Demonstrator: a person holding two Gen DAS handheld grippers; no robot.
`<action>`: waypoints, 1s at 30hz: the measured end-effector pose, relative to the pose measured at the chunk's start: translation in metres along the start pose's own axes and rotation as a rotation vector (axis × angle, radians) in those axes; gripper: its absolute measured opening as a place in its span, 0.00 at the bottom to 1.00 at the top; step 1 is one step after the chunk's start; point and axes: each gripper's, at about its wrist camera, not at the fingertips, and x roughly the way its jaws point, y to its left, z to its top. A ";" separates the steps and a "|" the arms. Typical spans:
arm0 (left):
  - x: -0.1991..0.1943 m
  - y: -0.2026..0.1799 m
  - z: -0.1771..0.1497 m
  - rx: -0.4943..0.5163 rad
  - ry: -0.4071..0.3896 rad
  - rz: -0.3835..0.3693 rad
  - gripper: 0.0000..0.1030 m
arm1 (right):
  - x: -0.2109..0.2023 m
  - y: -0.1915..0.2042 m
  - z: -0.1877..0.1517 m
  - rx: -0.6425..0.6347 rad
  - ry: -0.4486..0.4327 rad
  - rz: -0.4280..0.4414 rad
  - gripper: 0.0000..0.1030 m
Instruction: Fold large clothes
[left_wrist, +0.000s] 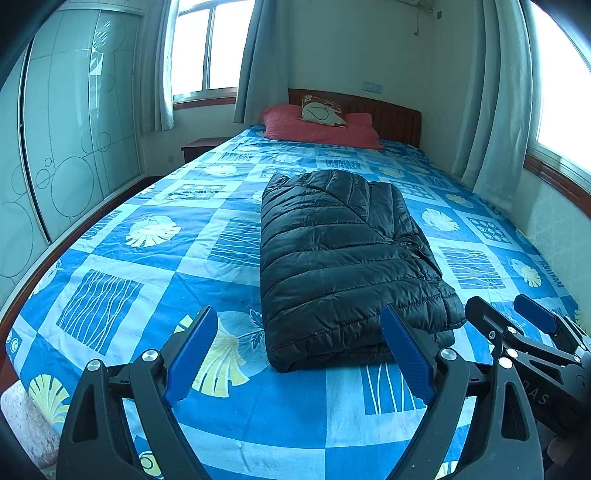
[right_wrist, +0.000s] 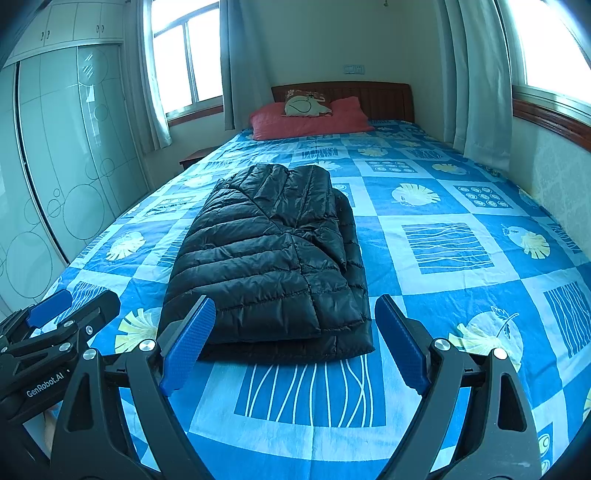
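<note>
Jacket (left_wrist: 347, 266) lay folded into a thick, roughly oblong bundle in the middle of the bed (left_wrist: 110, 266), its black quilted shell shiny and puffed in stitched bands; layers showed stacked at the near edge (right_wrist: 288, 343). The sheet under it was smooth cotton-like cloth in blue and pale squares printed with leaves, wavy lines and dots.

Left hand-held gripper (left_wrist: 301, 354) hovered just short of the bundle's near end, jaws spread wide and holding nothing; its ribbed blue pads (left_wrist: 192, 354) were set on black arms. Right hand-held gripper (right_wrist: 295, 343) hung likewise before the jacket, wide open and empty, apart from the cloth. Each gripper appeared at the edge of the other's view, partly cut off.

At the far end a red pillow (left_wrist: 317, 127) carried a small patterned cushion (left_wrist: 323, 109) against a wooden headboard (left_wrist: 391, 114). A frosted wardrobe (left_wrist: 74, 122) with circle patterns stood left of the bed, a low wooden nightstand (left_wrist: 201, 146) beside it, mostly hidden by the mattress. Grey curtains (left_wrist: 255, 59) framed bright, washed-out windows (left_wrist: 210, 44). The cushion's print was too small to make out.
</note>
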 end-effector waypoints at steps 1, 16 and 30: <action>0.000 0.000 0.000 -0.001 0.001 0.002 0.86 | 0.000 0.000 0.000 0.000 -0.001 0.000 0.85; -0.001 -0.005 0.004 0.021 -0.017 -0.026 0.86 | -0.001 -0.004 0.002 -0.006 -0.002 -0.003 0.85; 0.006 -0.008 -0.005 0.041 -0.022 -0.019 0.88 | 0.000 -0.010 -0.002 -0.002 0.007 -0.002 0.85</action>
